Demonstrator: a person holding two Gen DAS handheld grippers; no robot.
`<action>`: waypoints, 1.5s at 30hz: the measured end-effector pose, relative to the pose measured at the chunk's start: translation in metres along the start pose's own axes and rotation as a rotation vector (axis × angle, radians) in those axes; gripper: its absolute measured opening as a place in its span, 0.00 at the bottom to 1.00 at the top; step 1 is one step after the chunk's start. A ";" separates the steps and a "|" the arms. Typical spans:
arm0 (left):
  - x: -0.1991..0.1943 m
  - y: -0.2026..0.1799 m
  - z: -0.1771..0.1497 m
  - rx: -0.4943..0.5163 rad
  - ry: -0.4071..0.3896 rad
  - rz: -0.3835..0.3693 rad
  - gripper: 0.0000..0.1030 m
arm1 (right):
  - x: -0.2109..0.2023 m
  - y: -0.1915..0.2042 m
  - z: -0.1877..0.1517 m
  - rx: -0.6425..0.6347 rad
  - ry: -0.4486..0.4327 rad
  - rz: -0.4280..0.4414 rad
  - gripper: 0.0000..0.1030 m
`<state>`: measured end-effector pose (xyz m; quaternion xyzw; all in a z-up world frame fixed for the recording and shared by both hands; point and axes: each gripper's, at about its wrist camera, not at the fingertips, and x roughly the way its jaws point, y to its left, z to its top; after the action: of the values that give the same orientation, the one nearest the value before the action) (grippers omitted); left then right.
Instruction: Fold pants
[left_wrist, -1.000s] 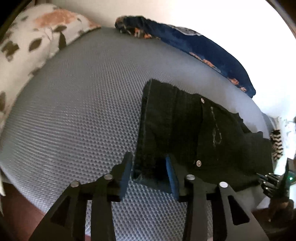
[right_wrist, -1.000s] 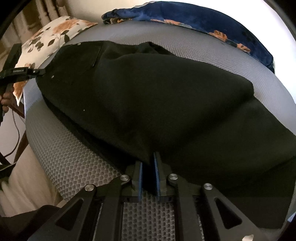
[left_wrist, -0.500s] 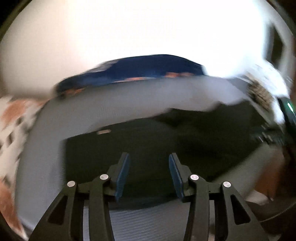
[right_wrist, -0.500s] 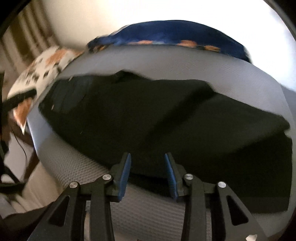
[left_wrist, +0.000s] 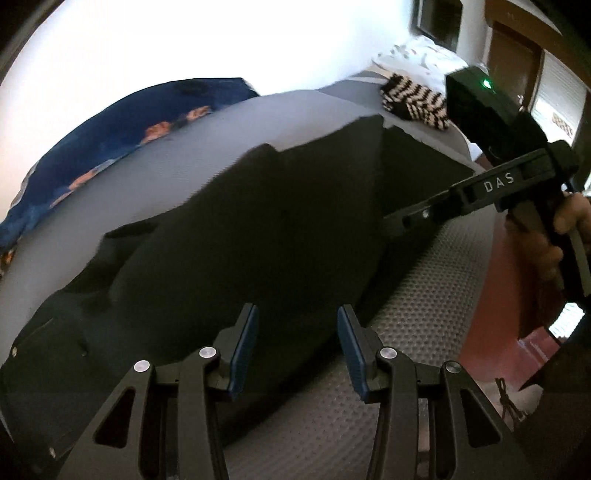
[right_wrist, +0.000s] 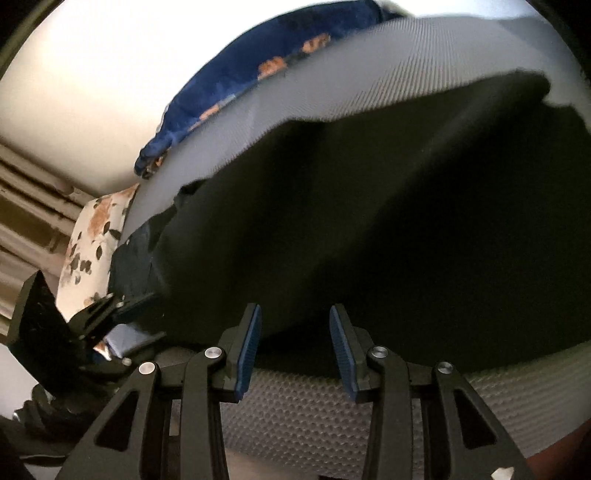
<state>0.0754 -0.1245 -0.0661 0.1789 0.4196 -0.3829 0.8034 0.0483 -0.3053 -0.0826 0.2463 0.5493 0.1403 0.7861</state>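
Observation:
Black pants (left_wrist: 258, 229) lie spread over a grey dimpled mattress (left_wrist: 424, 295). My left gripper (left_wrist: 295, 343) hovers open over their near edge, blue pads apart and not pressing the cloth. To its right, a hand (left_wrist: 569, 221) holds my right gripper (left_wrist: 399, 221) over the pants' right side. In the right wrist view the pants (right_wrist: 369, 221) fill the frame. My right gripper (right_wrist: 295, 343) stands open at their near hem with nothing pinched. The left gripper (right_wrist: 129, 317) shows at the left, by the waistband end.
A blue floral blanket (left_wrist: 110, 147) lies along the mattress's far edge. A black-and-white striped cloth (left_wrist: 413, 98) and white bedding (left_wrist: 417, 55) sit at the far right corner. A floral pillow (right_wrist: 96, 240) lies at the left end. The mattress's front edge (right_wrist: 369, 424) is close to both grippers.
My right gripper has let go of the pants' edge and its jaws have parted. Both grippers rolled and slid sideways; the left one left the waistband and now faces the legs.

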 end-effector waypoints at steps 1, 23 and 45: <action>0.004 -0.003 0.001 0.001 0.004 -0.004 0.45 | 0.002 -0.002 -0.002 0.005 0.008 0.003 0.36; 0.043 -0.014 0.009 -0.026 0.046 -0.030 0.45 | 0.007 0.000 0.026 0.137 -0.099 0.201 0.38; 0.053 -0.001 0.012 -0.107 0.027 -0.083 0.06 | 0.008 -0.053 0.042 0.303 -0.245 0.251 0.37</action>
<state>0.0994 -0.1569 -0.1018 0.1235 0.4572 -0.3904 0.7895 0.0873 -0.3561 -0.1063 0.4428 0.4298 0.1219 0.7774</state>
